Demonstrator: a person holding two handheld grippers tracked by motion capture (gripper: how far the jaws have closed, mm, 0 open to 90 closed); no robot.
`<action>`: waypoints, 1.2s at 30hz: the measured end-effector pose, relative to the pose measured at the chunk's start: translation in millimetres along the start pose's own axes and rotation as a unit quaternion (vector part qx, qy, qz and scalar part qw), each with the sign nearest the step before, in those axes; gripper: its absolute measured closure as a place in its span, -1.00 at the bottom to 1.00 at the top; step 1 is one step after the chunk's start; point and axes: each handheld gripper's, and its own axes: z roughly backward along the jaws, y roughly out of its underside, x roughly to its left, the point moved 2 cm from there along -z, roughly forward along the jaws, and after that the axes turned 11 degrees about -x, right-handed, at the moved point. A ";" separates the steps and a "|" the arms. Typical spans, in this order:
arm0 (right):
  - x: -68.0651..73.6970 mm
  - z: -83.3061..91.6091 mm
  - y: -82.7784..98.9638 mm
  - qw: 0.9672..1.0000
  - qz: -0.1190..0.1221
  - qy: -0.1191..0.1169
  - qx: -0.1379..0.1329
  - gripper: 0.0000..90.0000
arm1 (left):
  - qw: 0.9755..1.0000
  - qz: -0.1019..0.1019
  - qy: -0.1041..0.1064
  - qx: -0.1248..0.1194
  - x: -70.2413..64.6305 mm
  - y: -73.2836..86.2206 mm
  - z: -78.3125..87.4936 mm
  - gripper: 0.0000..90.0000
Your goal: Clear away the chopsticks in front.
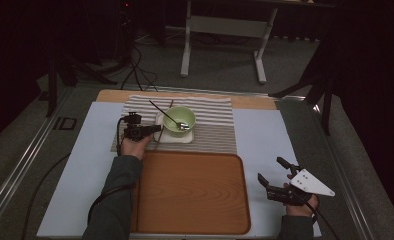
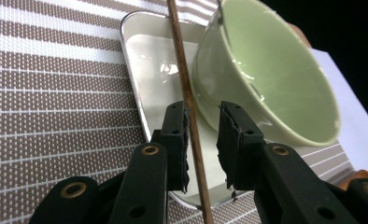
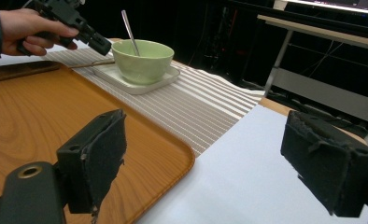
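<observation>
Right gripper [image 1: 274,176]: nearest, jaws wide apart, empty, parked over white sheet beside wooden tray [image 1: 192,220]; leave parked.

Left gripper [image 2: 204,140]: jaws straddle chopstick [image 2: 186,88], narrow gap each side, pads not yet pressing.

Chopstick: lies across white dish [image 2: 149,65] on striped mat [image 2: 56,93], just beside green bowl [image 2: 266,74] holding spoon [image 1: 169,117].

Advice: close squarely on stick, lift straight, avoid nudging bowl.

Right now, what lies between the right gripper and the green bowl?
In the right gripper view, a corner of the wooden tray and a stretch of the striped mat lie between the open right gripper and the green bowl.
</observation>
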 end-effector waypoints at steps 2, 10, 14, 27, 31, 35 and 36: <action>-0.1 0.0 0.1 1.000 0.000 0.000 0.000 -0.70 | 1.000 0.008 -0.001 0.000 1.2 1.2 -2.7 0.59; -0.7 0.2 0.3 1.000 0.000 0.001 0.000 -0.70 | 1.000 0.016 -0.007 0.017 1.3 6.6 -12.8 0.62; -0.6 0.5 0.2 1.000 -0.001 0.002 0.000 -0.70 | 1.000 0.018 -0.008 0.023 -1.2 8.0 -16.7 0.67; -0.5 1.0 0.2 1.000 -0.001 0.003 0.000 -0.70 | 0.998 0.028 -0.044 0.015 -5.0 11.0 -17.1 0.90; -0.3 1.1 0.1 1.000 -0.001 0.003 0.000 -0.70 | 0.998 0.033 -0.046 0.009 -5.2 10.7 -12.4 0.91; -0.3 1.2 0.0 1.000 -0.001 0.005 -0.001 -0.70 | 0.998 0.041 -0.048 -0.003 -5.1 8.8 -5.0 0.91; -0.2 1.2 0.0 1.000 -0.001 0.005 -0.001 -0.70 | 0.998 0.042 -0.048 -0.007 -5.4 8.2 -2.7 0.91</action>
